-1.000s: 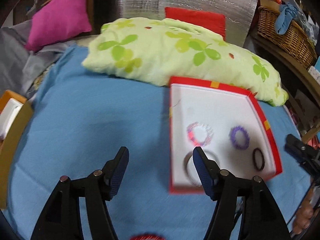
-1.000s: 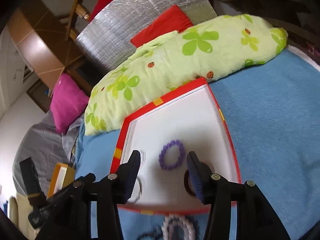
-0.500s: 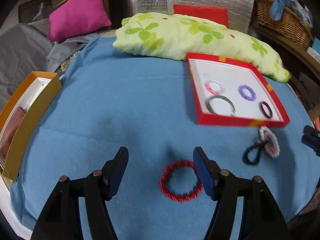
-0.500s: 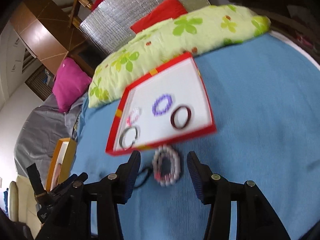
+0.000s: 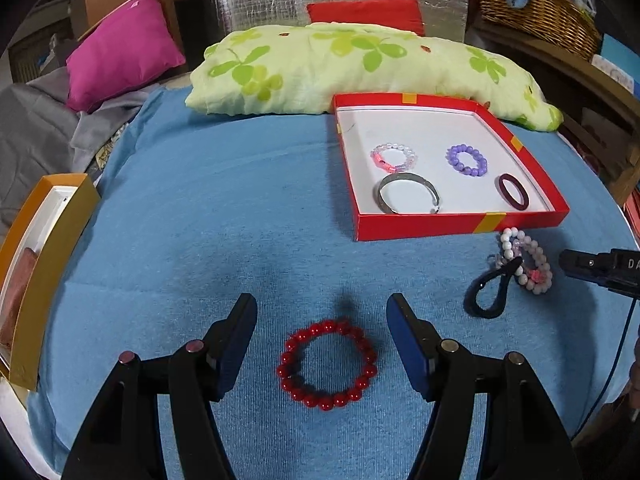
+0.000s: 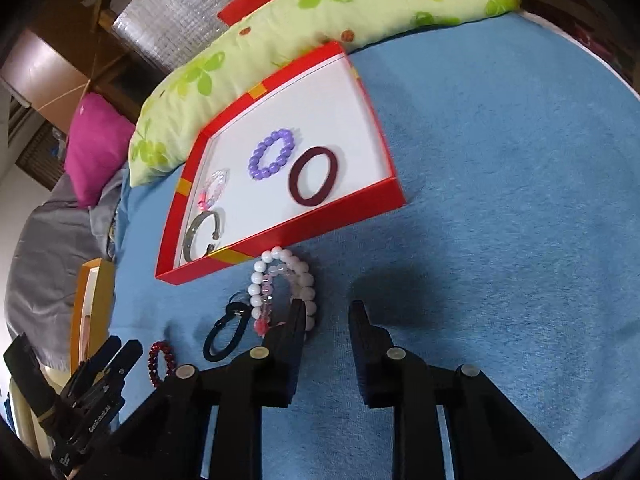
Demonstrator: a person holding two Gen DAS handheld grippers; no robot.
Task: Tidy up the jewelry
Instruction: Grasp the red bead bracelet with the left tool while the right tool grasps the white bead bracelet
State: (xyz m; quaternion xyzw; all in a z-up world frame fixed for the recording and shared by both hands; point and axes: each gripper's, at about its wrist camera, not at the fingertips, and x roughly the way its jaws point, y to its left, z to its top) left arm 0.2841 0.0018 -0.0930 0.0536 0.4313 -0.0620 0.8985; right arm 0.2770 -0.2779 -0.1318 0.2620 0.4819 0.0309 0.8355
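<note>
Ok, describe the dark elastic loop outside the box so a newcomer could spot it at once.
Start at the red box on the blue cloth. Just outside its near right corner lies a pale beaded bracelet, with the black hair tie touching it. It is the only smooth, beadless, pinched loop outside the box.

Left wrist view: low over the blue cloth [image 5: 200, 220], looking forward along the left gripper [image 5: 322, 312] toward the green pillow [image 5: 360, 72], with the red bead bracelet [image 5: 326, 364] close between the fingers and the red tray [image 5: 420, 228] farther off to the right. Right wrist view: higher, rolled — horizon tilted — facing the same red tray [image 6: 280, 232] from its near right corner, over the right gripper [image 6: 326, 314]. Shared by both: tray, pillow, cloth, white bead bracelet [image 6: 280, 280], black hair tie [image 6: 224, 332] — and each other's gripper at the frame edge.
</note>
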